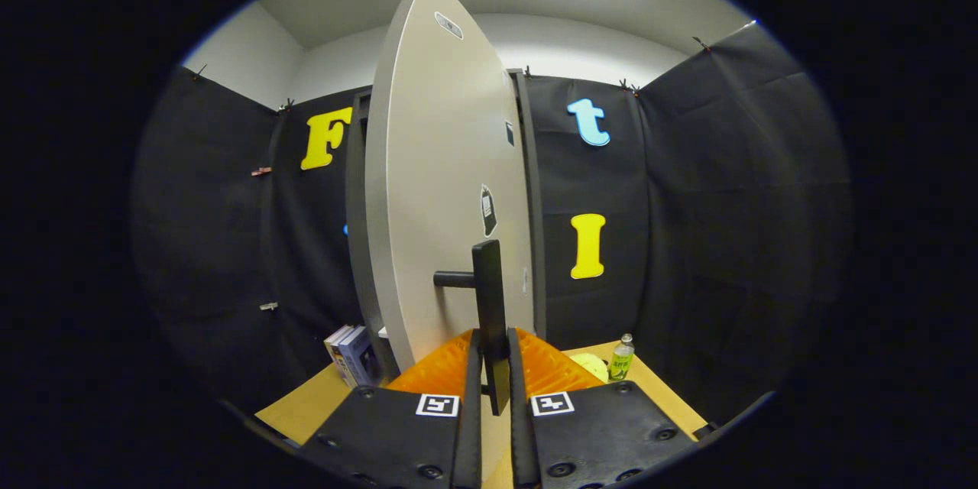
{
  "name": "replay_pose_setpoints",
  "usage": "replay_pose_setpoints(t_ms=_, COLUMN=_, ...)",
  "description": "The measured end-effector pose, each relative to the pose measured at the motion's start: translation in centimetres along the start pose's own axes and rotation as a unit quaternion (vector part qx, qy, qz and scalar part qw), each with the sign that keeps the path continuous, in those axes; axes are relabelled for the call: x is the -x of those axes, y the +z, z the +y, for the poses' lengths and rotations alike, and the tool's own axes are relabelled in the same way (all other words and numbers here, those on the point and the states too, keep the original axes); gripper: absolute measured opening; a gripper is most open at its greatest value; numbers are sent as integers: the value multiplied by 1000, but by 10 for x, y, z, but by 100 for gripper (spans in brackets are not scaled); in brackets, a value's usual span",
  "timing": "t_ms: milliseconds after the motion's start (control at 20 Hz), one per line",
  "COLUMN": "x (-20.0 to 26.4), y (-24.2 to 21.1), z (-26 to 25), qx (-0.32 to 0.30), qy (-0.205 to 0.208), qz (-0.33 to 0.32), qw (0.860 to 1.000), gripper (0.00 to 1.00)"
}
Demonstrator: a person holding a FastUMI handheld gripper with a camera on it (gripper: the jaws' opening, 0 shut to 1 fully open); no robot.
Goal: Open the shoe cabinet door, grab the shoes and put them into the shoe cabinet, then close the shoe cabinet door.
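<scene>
- We see the gripper (494, 378) w/ both fingers clamped on the dark vertical handle bar (490, 306) of the shoe cabinet door (435, 191).
- Door is pale grey, swung partly open, seen nearly edge-on just ahead of us.
- Dark cabinet frame (535, 206) behind the door.
- On the wooden table (306, 405): boxes (351, 355) left of the door, green bottle (621, 359) right, near a yellow object (590, 365).
</scene>
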State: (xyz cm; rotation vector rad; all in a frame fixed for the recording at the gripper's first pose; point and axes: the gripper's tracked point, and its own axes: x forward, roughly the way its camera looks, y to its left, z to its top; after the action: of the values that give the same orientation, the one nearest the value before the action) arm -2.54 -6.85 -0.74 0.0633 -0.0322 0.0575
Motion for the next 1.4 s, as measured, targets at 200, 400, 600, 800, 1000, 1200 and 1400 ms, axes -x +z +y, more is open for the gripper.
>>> replay_pose_setpoints(t_ms=200, x=2, y=16, z=-41, qx=4, qy=-26, qz=-18, qw=999, gripper=14)
replay_pose_setpoints(t_ms=400, x=8, y=21, z=-76, qx=9, qy=-52, qz=-21, qw=998, gripper=13)
replay_pose_setpoints(t_ms=600, x=22, y=28, z=-83, qx=7, qy=-54, qz=-30, qw=998, gripper=14)
replay_pose_setpoints(t_ms=800, x=37, y=35, z=-90, qx=25, qy=-89, qz=-36, qw=995, gripper=28)
replay_pose_setpoints(t_ms=1000, x=60, y=42, z=-72, qx=39, qy=-79, qz=-42, qw=995, gripper=69)
replay_pose_setpoints(t_ms=1200, x=74, y=27, z=-21, qx=25, qy=-27, qz=-19, qw=999, gripper=98)
replay_pose_setpoints(t_ms=1400, x=65, y=-31, z=27, qx=4, qy=10, qz=52, qw=999, gripper=99)
